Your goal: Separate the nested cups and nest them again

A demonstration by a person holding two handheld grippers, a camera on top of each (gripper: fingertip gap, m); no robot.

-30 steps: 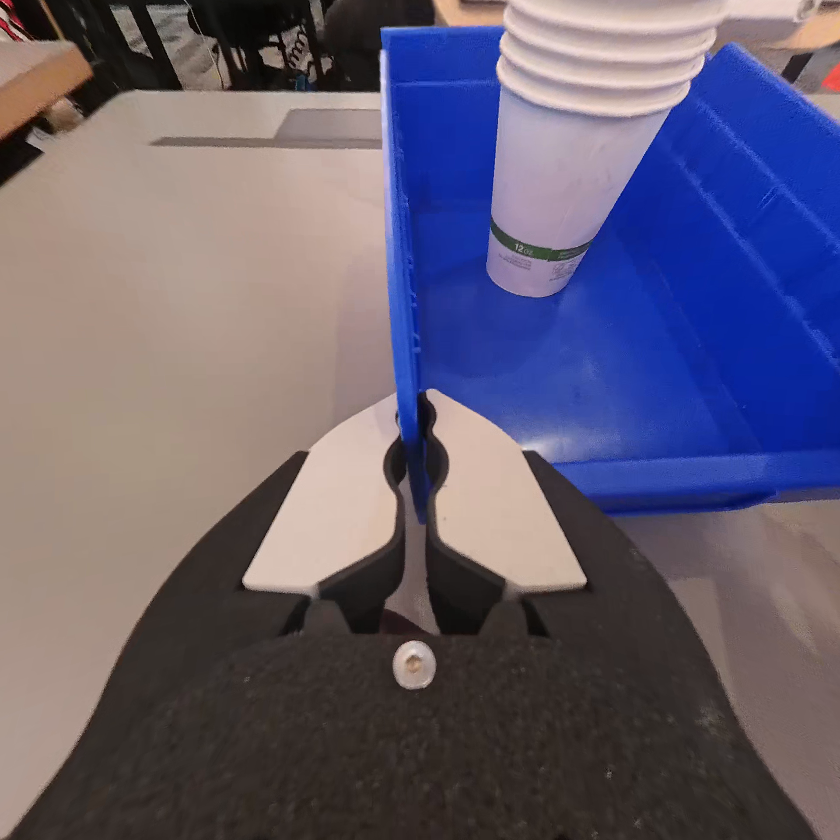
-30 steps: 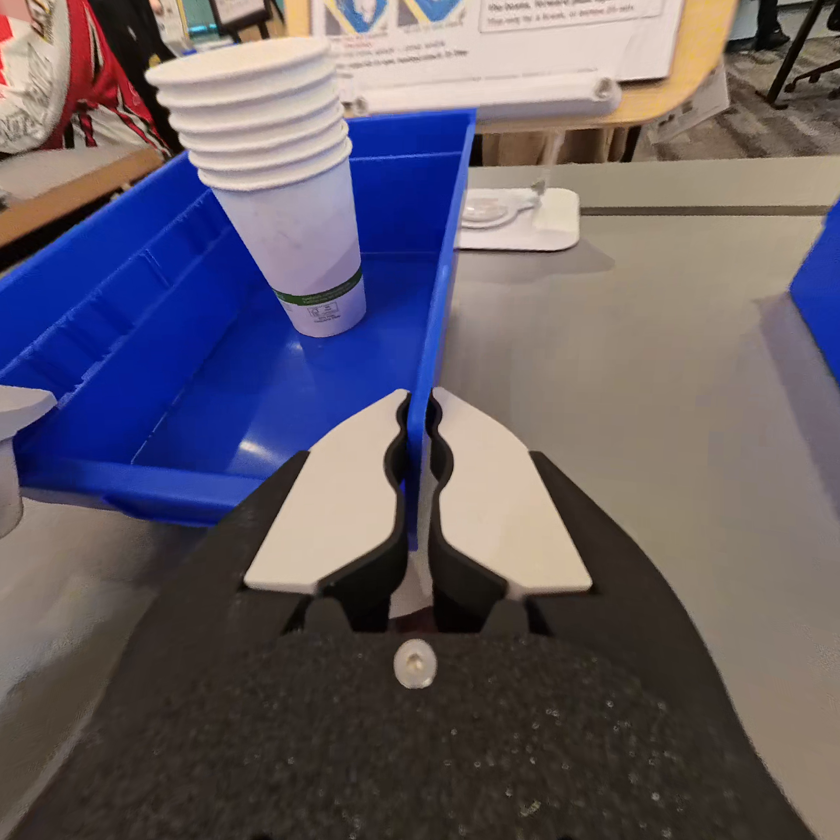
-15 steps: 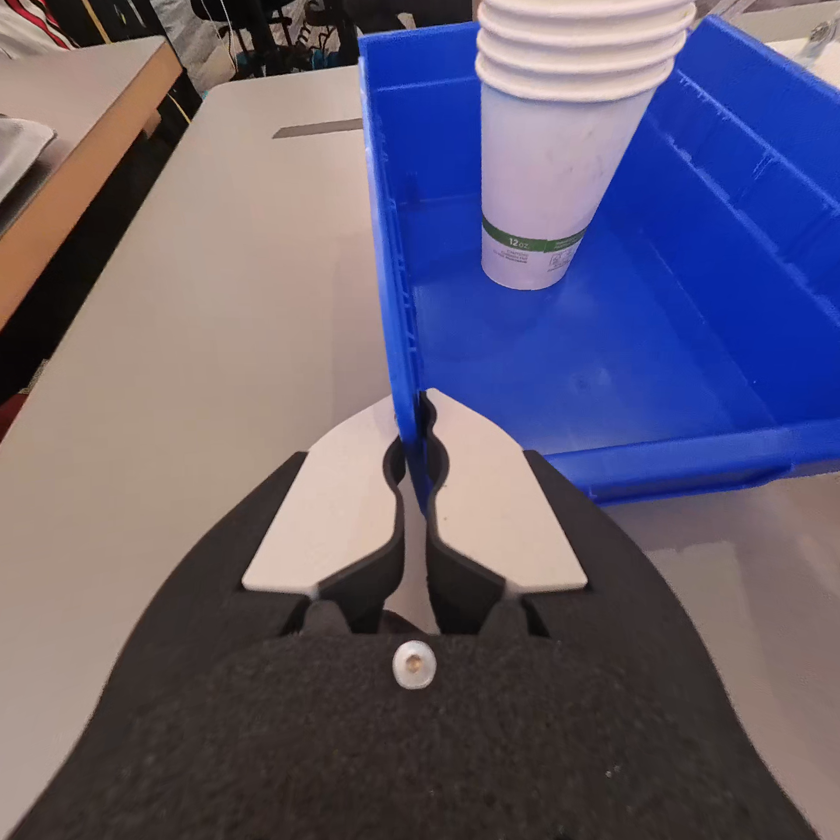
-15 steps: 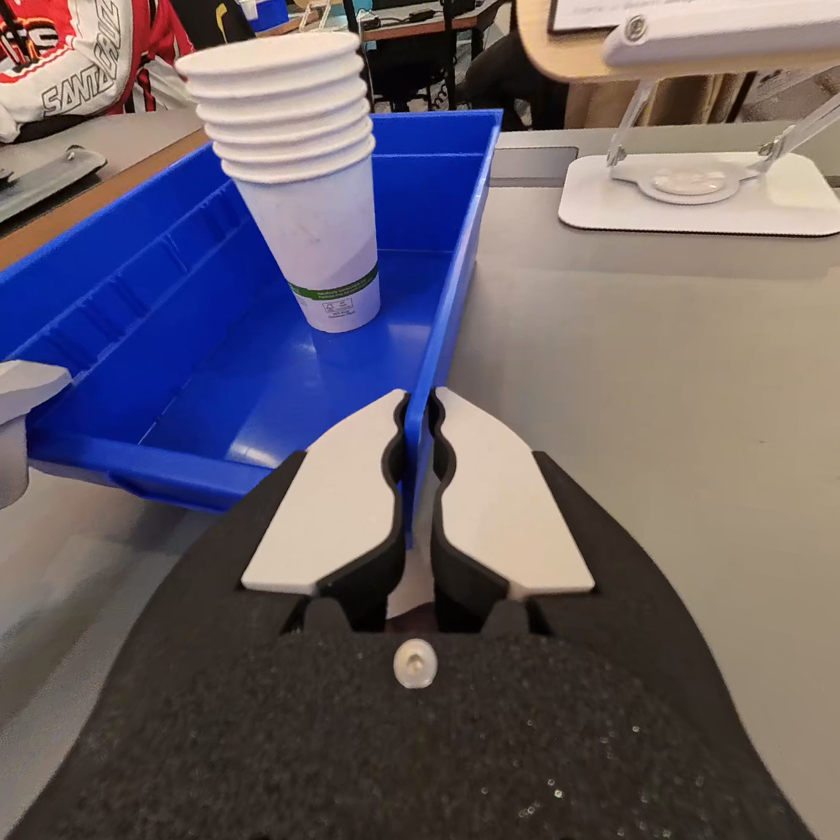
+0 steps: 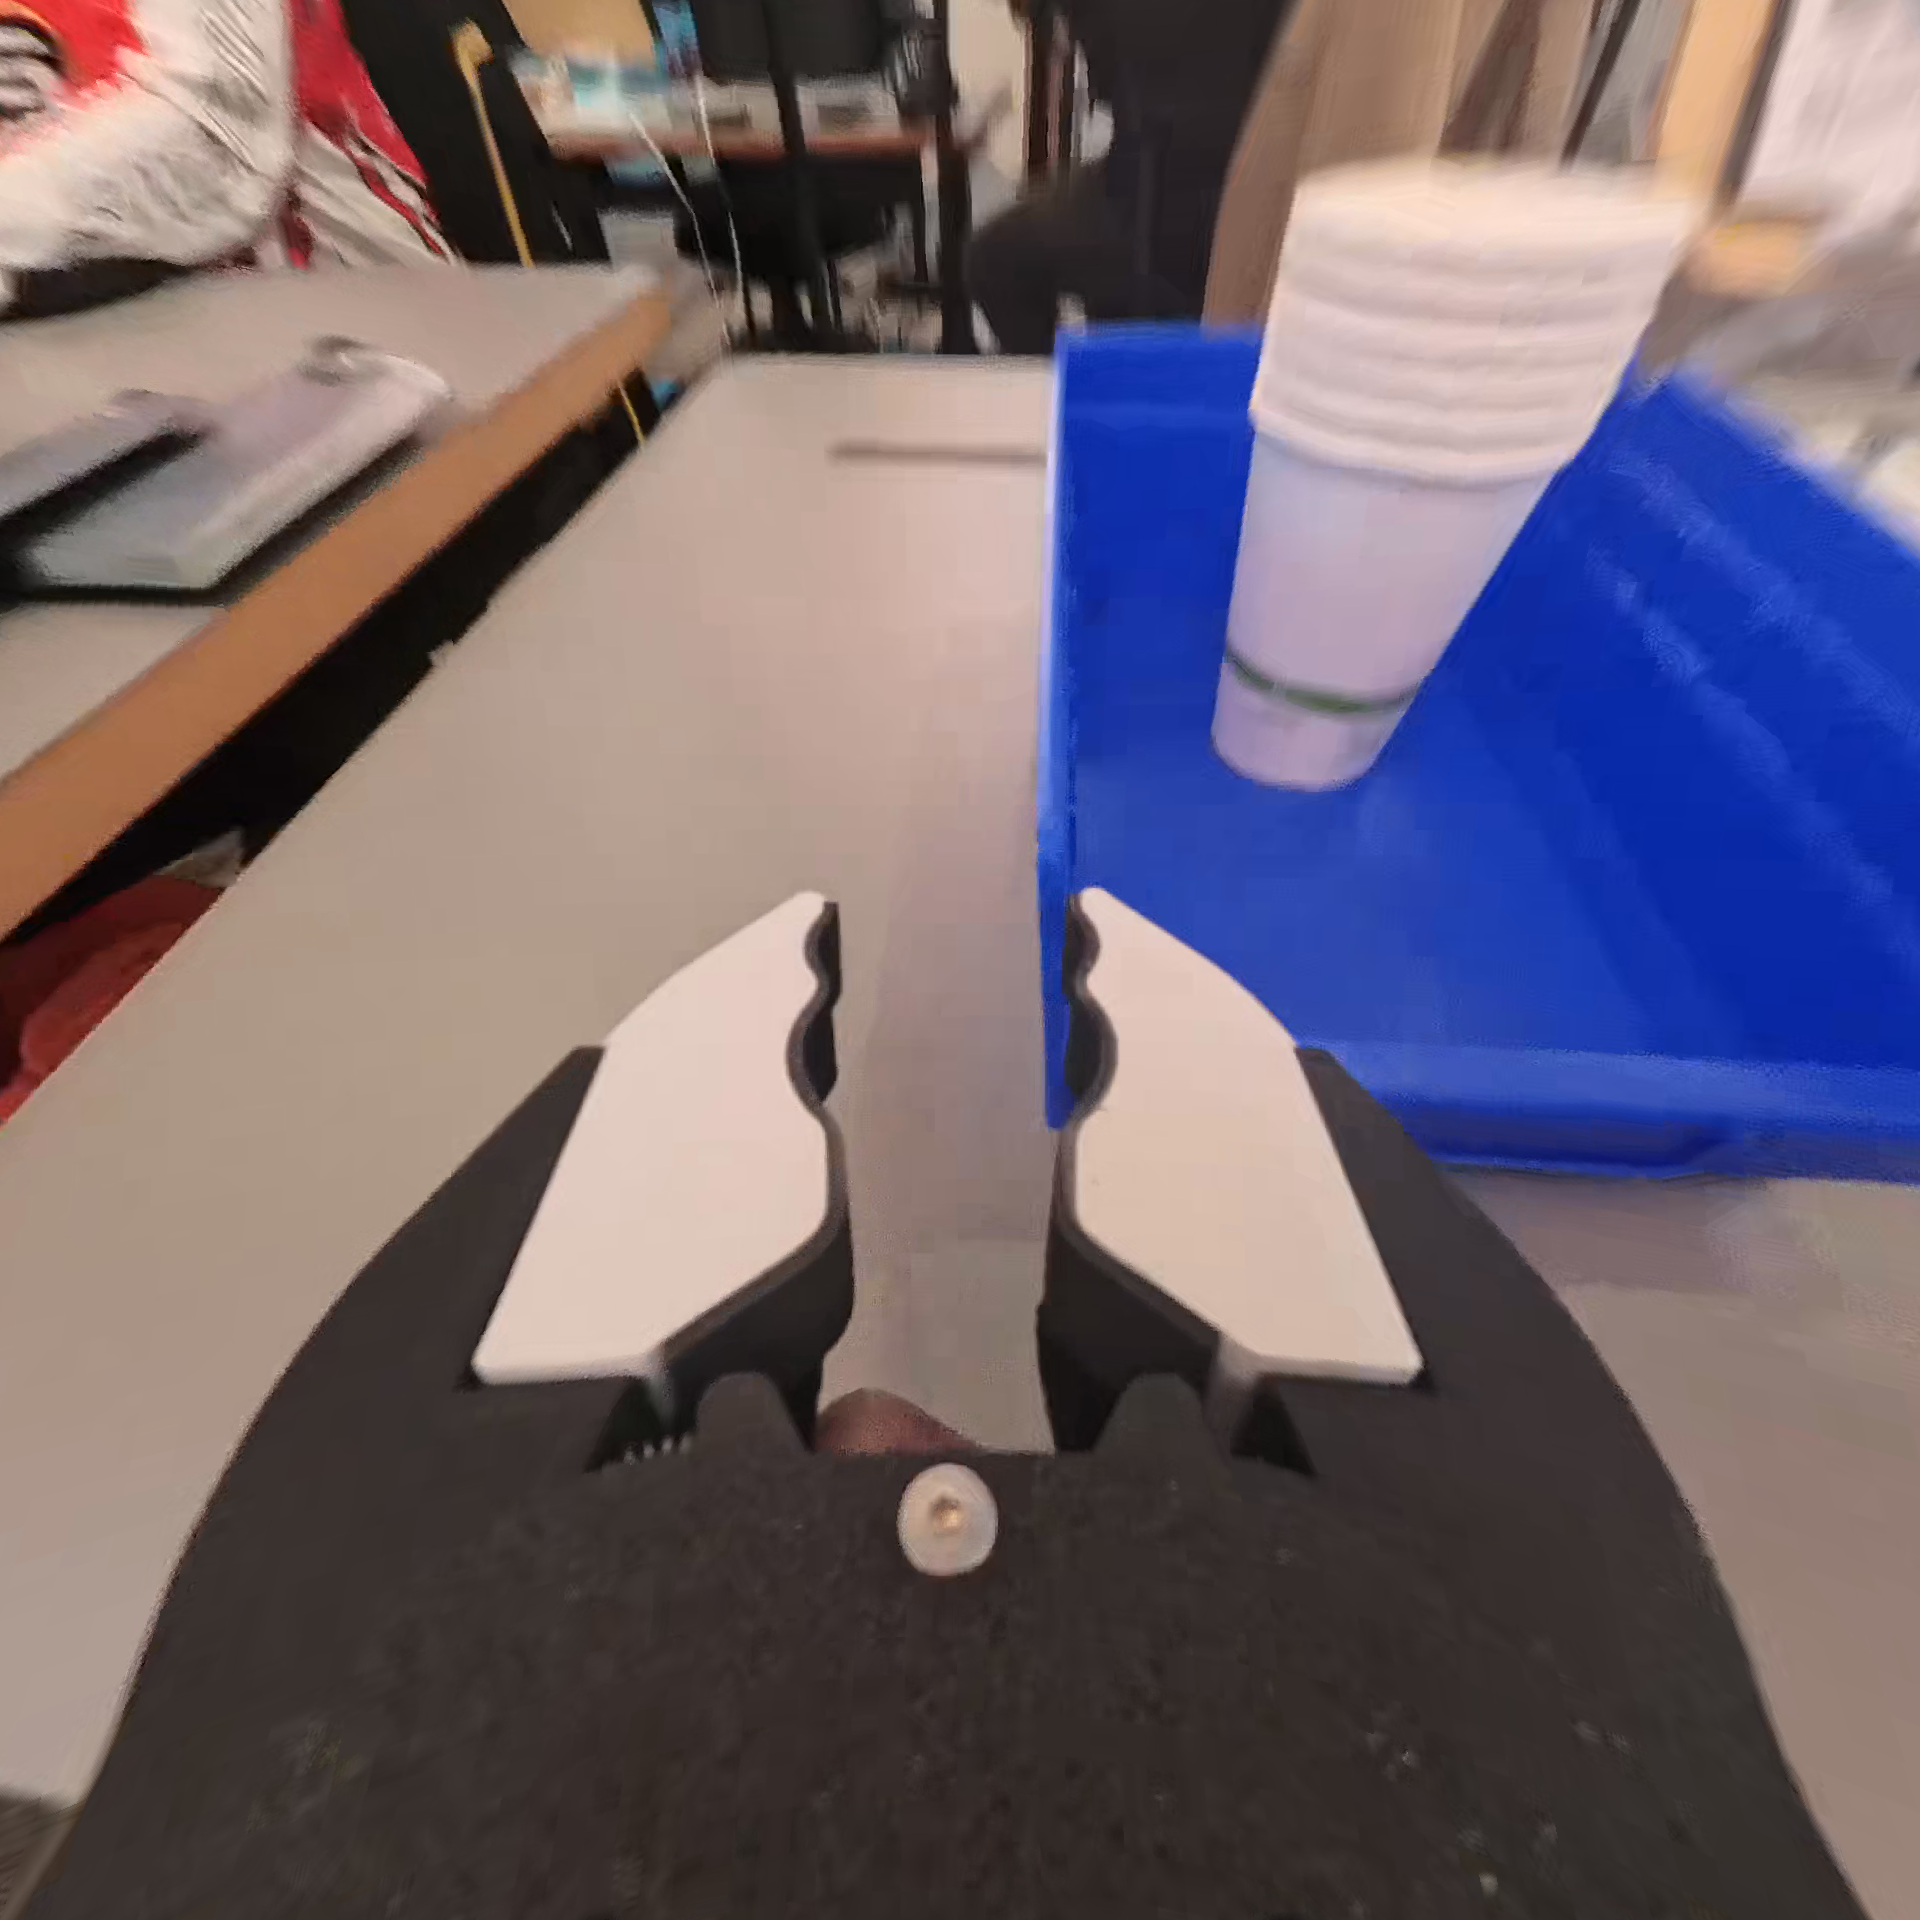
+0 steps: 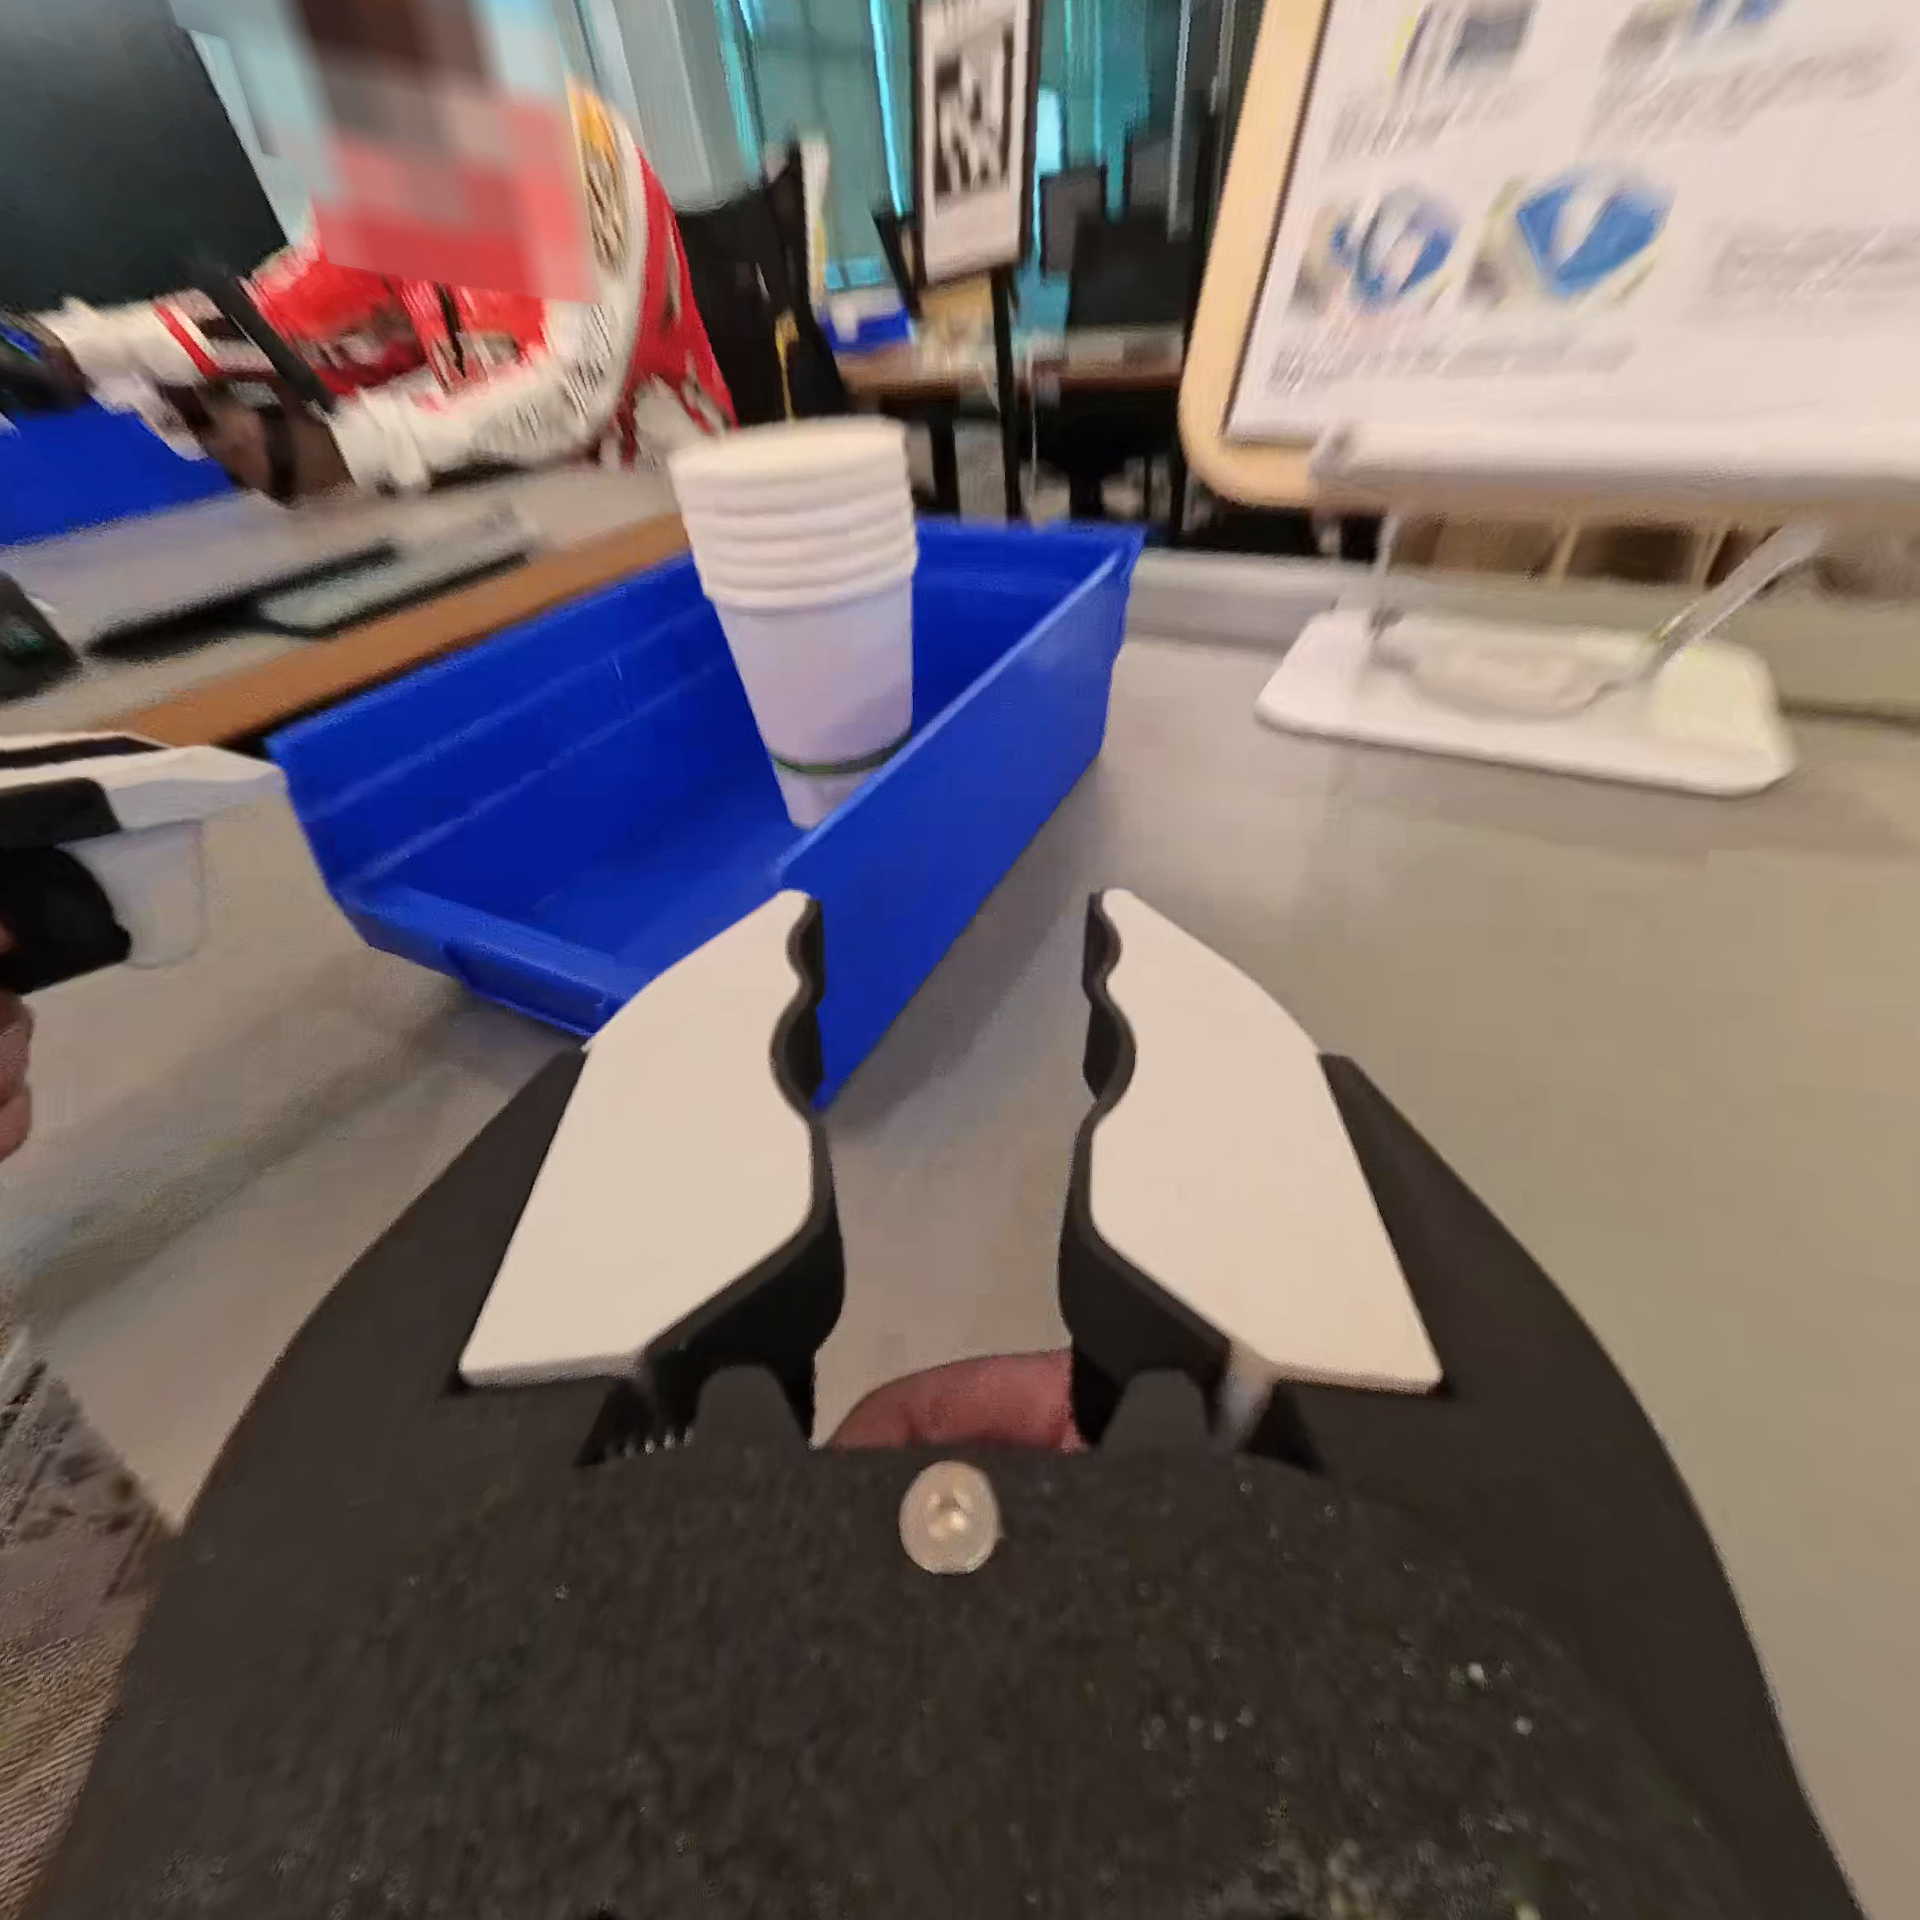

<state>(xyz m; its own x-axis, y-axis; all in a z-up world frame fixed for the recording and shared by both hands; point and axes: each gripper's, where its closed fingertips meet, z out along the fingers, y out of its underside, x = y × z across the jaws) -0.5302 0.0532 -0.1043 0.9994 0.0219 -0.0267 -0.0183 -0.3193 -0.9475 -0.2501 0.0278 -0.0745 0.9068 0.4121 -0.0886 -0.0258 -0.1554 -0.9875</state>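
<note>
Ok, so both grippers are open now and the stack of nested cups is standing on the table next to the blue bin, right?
Not quite. Both the left gripper and the right gripper are open, but the stack of nested cups stands upright inside the blue bin, not on the table beside it. The right wrist view shows this, and the left wrist view agrees.

The bin point(image 5: 1714, 904) rests on the table point(image 5: 644, 790), and the stack of nested cups point(image 5: 1382, 499) stands upright inside it toward its far end, near the wall on the left claw's point(image 5: 948, 914) side. That claw sits at the bin's near left corner, the corner edge just beside its right finger. The right claw point(image 6: 951, 909) sits at the near right corner. A stand point(image 6: 1527, 707) rests on the table to the right of the bin. A neighbouring desk point(image 5: 260, 540) lies off to the left.
</note>
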